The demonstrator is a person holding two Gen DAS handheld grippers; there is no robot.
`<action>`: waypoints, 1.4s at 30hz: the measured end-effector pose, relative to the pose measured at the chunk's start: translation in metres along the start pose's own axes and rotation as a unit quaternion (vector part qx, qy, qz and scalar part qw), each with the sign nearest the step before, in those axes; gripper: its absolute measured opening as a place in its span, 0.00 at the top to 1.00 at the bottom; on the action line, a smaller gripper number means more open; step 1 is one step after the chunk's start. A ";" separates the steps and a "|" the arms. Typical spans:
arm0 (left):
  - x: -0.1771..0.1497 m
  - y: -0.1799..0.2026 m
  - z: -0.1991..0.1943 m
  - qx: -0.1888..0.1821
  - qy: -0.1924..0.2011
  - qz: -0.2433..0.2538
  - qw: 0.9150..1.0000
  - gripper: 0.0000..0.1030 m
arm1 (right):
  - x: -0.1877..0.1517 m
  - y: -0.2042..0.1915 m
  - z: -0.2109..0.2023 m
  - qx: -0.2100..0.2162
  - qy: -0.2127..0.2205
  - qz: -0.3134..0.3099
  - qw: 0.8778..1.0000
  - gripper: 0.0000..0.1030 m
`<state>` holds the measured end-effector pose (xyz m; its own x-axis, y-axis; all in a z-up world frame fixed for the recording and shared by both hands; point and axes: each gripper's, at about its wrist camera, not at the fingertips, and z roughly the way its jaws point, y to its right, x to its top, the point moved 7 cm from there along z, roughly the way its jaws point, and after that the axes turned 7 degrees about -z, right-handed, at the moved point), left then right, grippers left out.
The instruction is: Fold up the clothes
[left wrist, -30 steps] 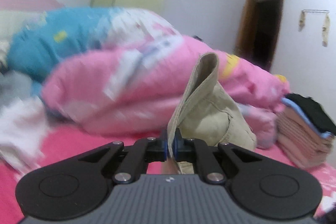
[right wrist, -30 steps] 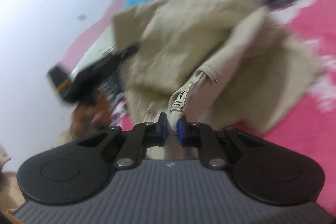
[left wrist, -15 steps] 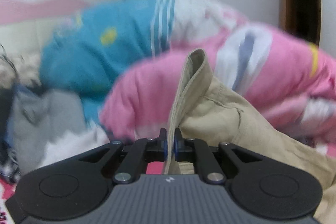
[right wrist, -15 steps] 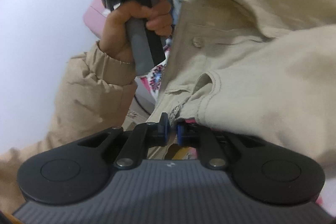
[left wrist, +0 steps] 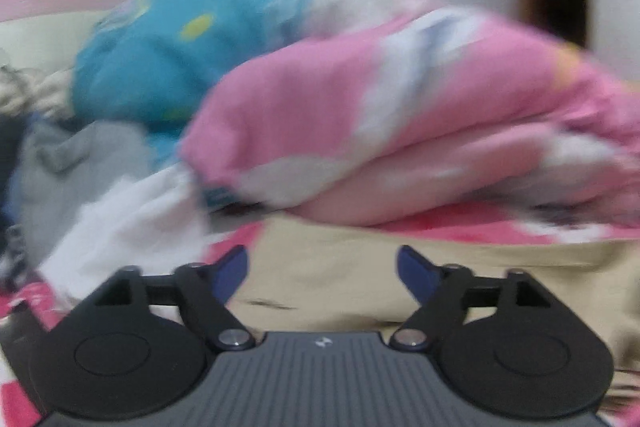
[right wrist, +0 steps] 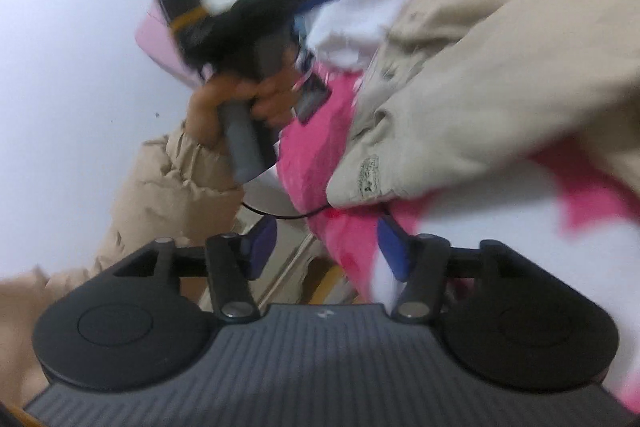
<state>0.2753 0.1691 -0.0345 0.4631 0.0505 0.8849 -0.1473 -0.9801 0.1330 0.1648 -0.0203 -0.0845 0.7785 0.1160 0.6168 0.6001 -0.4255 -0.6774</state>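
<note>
Beige garment (left wrist: 360, 275) spread on pink bed (right wrist: 316, 155), near quilt (left wrist: 400, 115) | left gripper (left wrist: 322, 267), right gripper (right wrist: 326, 239): both released, empty | folding unfinished, stage unclear; loose clothes (left wrist: 100, 187) heaped far left

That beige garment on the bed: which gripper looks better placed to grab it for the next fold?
Probably the left gripper: it is open with the beige garment directly between its fingers. The right gripper, also open, sits just short of the garment's edge.
</note>
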 end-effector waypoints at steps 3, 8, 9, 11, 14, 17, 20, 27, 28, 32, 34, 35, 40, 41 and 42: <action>-0.014 0.061 -0.025 -0.080 -0.007 0.045 0.996 0.05 | -0.020 0.011 -0.075 -0.069 0.064 -0.009 0.996 0.36; -0.049 0.162 -0.018 -0.141 -0.023 0.146 0.979 0.05 | -0.039 0.045 -0.176 -0.211 0.158 0.011 0.965 0.35; -0.057 0.181 -0.011 -0.141 -0.026 0.168 0.975 0.05 | -0.040 0.052 -0.191 -0.232 0.175 0.016 0.957 0.35; -0.071 0.213 0.005 -0.135 -0.033 0.214 0.967 0.14 | -0.042 0.070 -0.199 -0.249 0.201 0.022 0.947 0.35; -0.075 0.221 0.019 -0.119 -0.044 0.225 0.966 0.53 | -0.039 0.081 -0.201 -0.252 0.222 0.001 0.942 0.35; -0.075 0.222 0.030 -0.105 -0.055 0.224 0.967 0.71 | -0.033 0.088 -0.195 -0.256 0.218 -0.037 0.941 0.35; -0.076 0.223 0.042 -0.090 -0.066 0.222 0.969 0.84 | -0.023 0.091 -0.184 -0.249 0.213 -0.066 0.942 0.36; -0.078 0.227 0.052 -0.058 -0.067 0.232 0.969 0.95 | 0.004 0.132 -0.141 -0.250 0.184 -0.006 0.951 0.96; -0.077 0.227 0.049 -0.057 -0.061 0.234 0.969 0.95 | 0.003 0.136 -0.142 -0.250 0.191 0.010 0.949 0.97; -0.070 0.222 0.016 -0.064 -0.024 0.234 0.970 0.96 | -0.002 0.130 -0.172 -0.234 0.237 0.044 0.942 0.98; -0.068 0.215 -0.007 -0.062 -0.008 0.223 0.973 0.96 | -0.007 0.126 -0.187 -0.217 0.253 0.059 0.941 0.98; -0.068 0.210 -0.017 -0.062 -0.004 0.214 0.975 0.96 | -0.010 0.122 -0.195 -0.206 0.261 0.069 0.941 0.98; -0.079 0.177 -0.060 -0.068 -0.008 0.157 0.985 0.96 | -0.032 0.101 -0.228 -0.166 0.293 0.112 0.935 0.98; -0.081 0.170 -0.069 -0.069 -0.009 0.146 0.987 0.96 | -0.037 0.098 -0.233 -0.165 0.296 0.120 0.933 0.98; -0.085 0.163 -0.076 -0.069 -0.012 0.133 0.989 0.96 | -0.042 0.096 -0.236 -0.170 0.298 0.124 0.931 0.98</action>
<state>0.1458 0.0197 -0.0547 0.4124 -0.2121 0.8860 -0.3837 -0.9225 -0.0423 0.1467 -0.2781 -0.0809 0.5846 -0.4996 0.6393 0.2430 -0.6440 -0.7254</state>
